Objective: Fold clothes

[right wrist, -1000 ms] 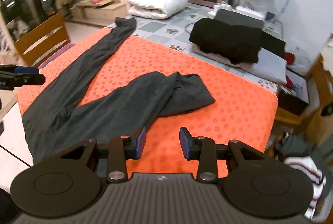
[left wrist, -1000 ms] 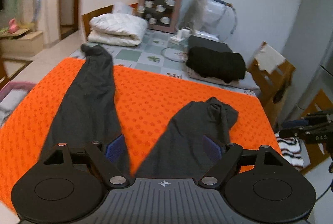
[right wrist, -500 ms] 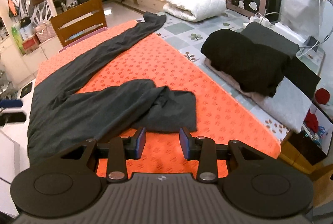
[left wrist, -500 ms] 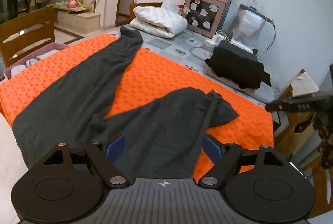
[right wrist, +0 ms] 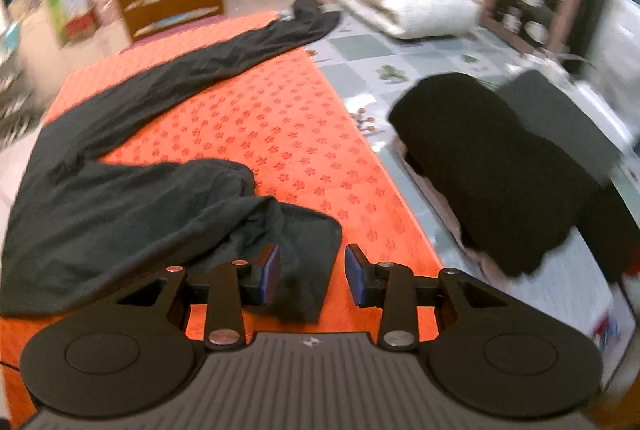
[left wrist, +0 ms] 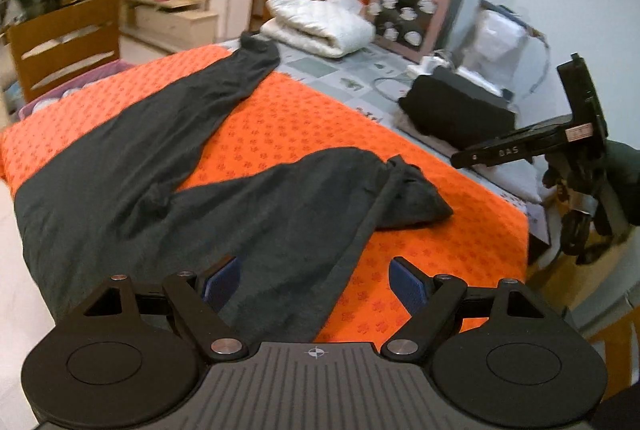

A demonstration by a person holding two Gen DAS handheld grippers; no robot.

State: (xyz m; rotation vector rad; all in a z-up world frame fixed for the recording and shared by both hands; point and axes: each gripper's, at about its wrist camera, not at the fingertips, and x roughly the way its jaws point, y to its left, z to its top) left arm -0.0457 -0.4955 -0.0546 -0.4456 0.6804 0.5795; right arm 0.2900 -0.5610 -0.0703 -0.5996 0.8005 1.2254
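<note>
Fingers of the left gripper (left wrist: pixel 316 280) stand wide apart and hold nothing, hanging over the dark grey trousers (left wrist: pixel 192 190); the right gripper (right wrist: pixel 312 272) is parted more narrowly, also bare, poised just above the crumpled cuff (right wrist: pixel 308 250), likely to grasp it. One trouser leg runs straight to the far corner of the orange mat (left wrist: pixel 304 122), the other lies bent toward the right edge with its end bunched, so the garment lies spread, not folded. Beyond the mat's far edge, a black folded pile (right wrist: pixel 472 166) and a white quilt (left wrist: pixel 320 26) rest on the table. No containers show clearly.
</note>
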